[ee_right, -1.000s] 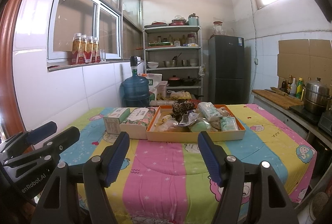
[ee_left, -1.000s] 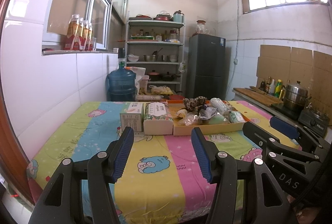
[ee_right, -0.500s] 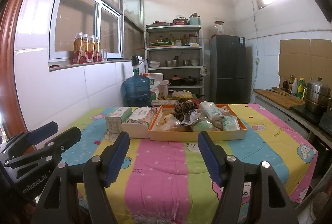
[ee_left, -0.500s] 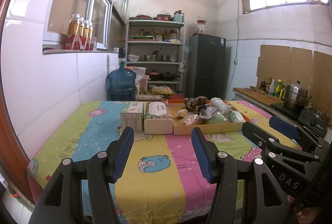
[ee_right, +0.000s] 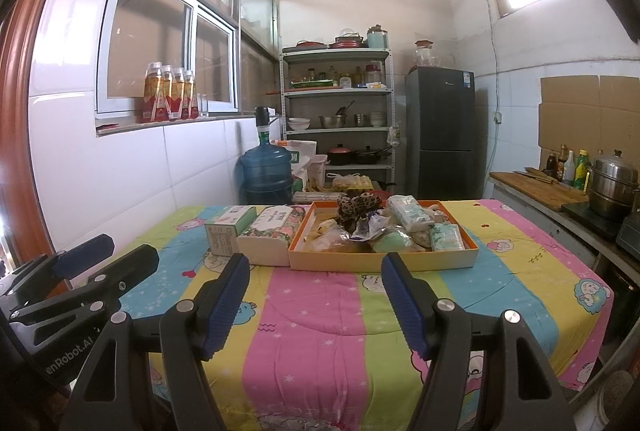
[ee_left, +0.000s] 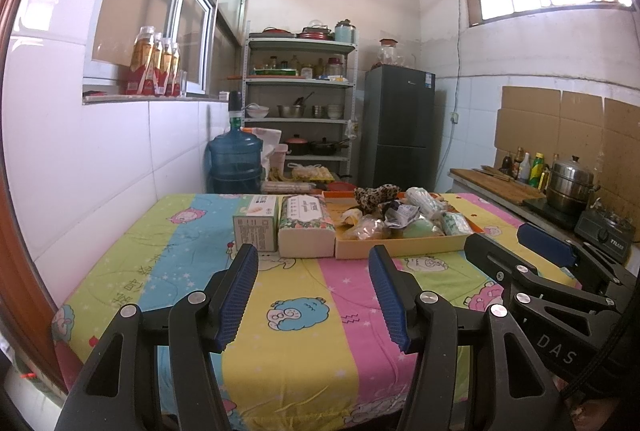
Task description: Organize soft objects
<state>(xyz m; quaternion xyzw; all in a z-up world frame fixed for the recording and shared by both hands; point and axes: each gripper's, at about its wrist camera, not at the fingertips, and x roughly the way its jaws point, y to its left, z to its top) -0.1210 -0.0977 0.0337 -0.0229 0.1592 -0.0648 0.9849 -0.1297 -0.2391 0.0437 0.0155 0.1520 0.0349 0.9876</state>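
Soft packets and pouches [ee_right: 396, 231] lie heaped in an orange tray [ee_right: 380, 260] near the far end of a table spread with a striped cartoon cloth [ee_right: 320, 331], in a tiled kitchen. Among the heap are a leopard-print fabric piece [ee_right: 358, 203], a pale green pouch [ee_right: 394, 241] and a white wrapped pack [ee_right: 408, 210]. Touching the tray's left side is a floral tissue pack [ee_right: 272, 231], and just beside that stands a small green box [ee_right: 228, 229].

Both hand-held tools hover above the near end of the table, well apart from the tray. The left gripper [ee_left: 312, 295] has its blue-padded jaws spread wide with nothing between them; the right gripper [ee_right: 316, 301] is likewise spread wide and holds nothing. Each shows at the edge of the other's view.

Behind the table stand a blue water jug [ee_right: 266, 171], a metal shelf rack [ee_right: 338, 111] of pots and bowls and a dark fridge [ee_right: 440, 135].
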